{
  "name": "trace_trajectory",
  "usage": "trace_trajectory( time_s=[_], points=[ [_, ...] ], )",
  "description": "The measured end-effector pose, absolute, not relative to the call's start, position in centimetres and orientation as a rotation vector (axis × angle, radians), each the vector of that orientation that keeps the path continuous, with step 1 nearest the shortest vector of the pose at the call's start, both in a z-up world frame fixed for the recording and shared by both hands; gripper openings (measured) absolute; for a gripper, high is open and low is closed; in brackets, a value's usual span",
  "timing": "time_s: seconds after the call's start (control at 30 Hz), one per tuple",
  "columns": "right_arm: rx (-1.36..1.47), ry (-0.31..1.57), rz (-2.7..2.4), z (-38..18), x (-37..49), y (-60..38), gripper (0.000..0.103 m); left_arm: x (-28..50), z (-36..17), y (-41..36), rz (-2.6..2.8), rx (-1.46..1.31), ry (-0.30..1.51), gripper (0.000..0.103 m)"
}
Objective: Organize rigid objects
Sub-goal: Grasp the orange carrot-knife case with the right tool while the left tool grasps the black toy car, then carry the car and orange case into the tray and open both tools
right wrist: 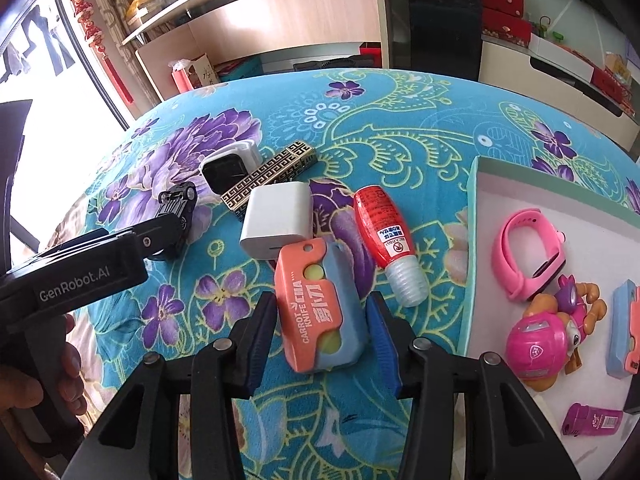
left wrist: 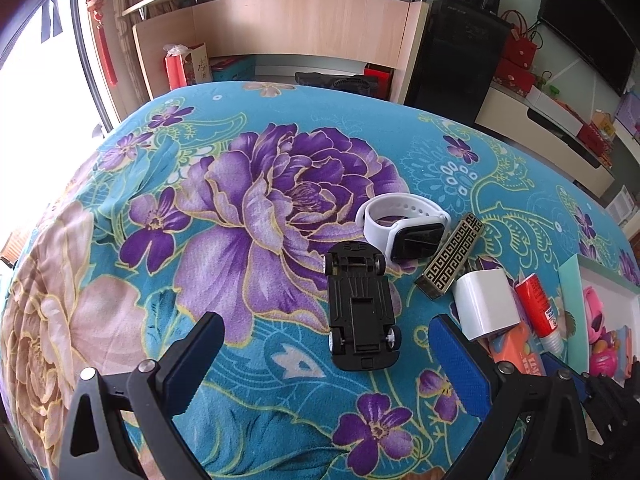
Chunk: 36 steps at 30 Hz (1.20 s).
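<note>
charger (right wrist: 278, 216) touching carrot knife (right wrist: 320, 308), glue (right wrist: 390, 240) beside

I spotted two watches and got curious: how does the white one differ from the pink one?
The white watch lies on the flowered cloth, while the pink watch sits inside the tray. The white one has a dark rectangular face showing; the pink one's body bears a cartoon-like shape. Both have their bands looped closed.

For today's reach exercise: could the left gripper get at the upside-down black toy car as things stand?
Probably yes. The left gripper is open, its jaws either side of the toy car, with only bare cloth between.
</note>
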State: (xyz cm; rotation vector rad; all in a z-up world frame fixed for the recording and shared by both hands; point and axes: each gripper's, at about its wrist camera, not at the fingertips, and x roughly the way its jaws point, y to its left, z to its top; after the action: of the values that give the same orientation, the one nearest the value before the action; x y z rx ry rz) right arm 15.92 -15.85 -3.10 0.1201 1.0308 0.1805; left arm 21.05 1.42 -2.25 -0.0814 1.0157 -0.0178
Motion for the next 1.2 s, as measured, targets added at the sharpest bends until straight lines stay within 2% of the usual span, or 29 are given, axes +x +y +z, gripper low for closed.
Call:
trace_trajectory(
  time_s=[0.17, 0.47, 0.57, 0.67, 0.7, 0.97, 1.2],
  points=[
    [0.08, 1.023, 0.152, -3.4, 16.2, -15.4, 0.046, 21.7, -3.1, 1.0, -0.024, -0.08, 1.024, 0.102],
    [0.059, 1.012, 0.13, -3.5, 16.3, -15.3, 0.044, 22.1, -3.3, 0.9, -0.033, -0.081, 1.008, 0.08],
    [0.06, 1.011, 0.129, -3.5, 16.3, -15.4, 0.044, 22.1, -3.3, 0.8, -0.036, -0.072, 1.007, 0.068],
    [0.064, 1.011, 0.128, -3.5, 16.3, -15.4, 0.044, 22.1, -3.3, 0.6, -0.042, -0.059, 1.0, 0.046],
    [0.065, 1.011, 0.128, -3.5, 16.3, -15.4, 0.044, 22.0, -3.3, 0.6, -0.049, -0.061, 0.999, 0.036],
    [0.12, 1.004, 0.136, -2.9, 16.1, -16.3, 0.044, 21.1, -1.6, 0.5, -0.058, -0.046, 0.945, 0.036],
    [0.175, 0.92, 0.132, -0.2, 15.0, -17.8, 0.044, 19.4, 2.4, 0.2, -0.081, -0.045, 0.838, 0.036]
  ],
)
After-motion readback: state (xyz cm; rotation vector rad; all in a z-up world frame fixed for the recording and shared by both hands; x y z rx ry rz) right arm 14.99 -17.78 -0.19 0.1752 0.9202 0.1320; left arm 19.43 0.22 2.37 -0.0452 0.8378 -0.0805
